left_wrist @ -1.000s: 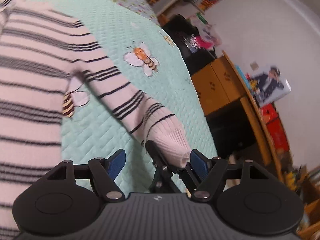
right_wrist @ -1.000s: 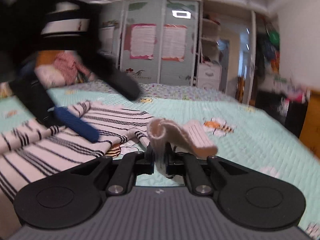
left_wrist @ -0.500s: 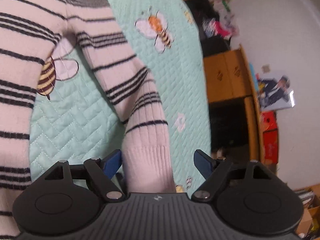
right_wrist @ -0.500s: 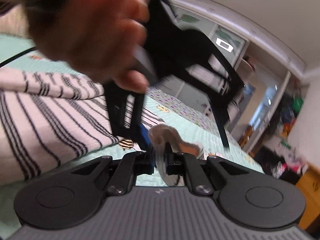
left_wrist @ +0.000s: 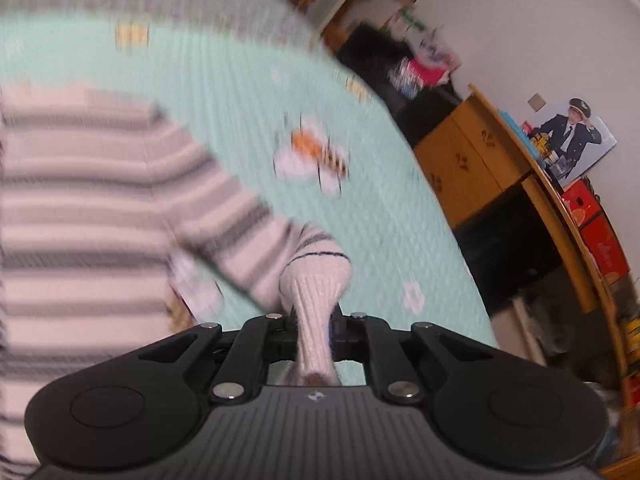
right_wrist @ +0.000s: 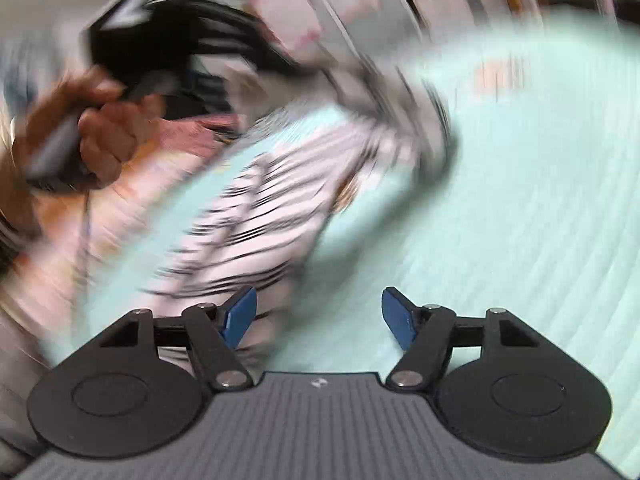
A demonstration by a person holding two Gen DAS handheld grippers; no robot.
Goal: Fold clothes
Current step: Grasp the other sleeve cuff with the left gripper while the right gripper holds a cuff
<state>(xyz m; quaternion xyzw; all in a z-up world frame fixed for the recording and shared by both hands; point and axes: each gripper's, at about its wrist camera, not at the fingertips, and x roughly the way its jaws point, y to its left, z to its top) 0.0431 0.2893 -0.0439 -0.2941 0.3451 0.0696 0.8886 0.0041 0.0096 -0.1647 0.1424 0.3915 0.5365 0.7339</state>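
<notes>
Two grippers, left gripper (left_wrist: 314, 326) clamped on striped sweater (left_wrist: 80, 208) cuff, right gripper (right_wrist: 318, 318) fingers apart, mint bee quilt (left_wrist: 372, 216), wooden cabinet (left_wrist: 472, 160) beside

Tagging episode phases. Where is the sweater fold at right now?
Early. Done: the striped sweater looks spread on the quilt; no fold shows, though blur hides detail. In hand: the left gripper is shut on the sleeve cuff, raised off the quilt. The right gripper is open and empty above the quilt. Left: lay this sleeve across the body, likely the other sleeve too, then fold the body.
</notes>
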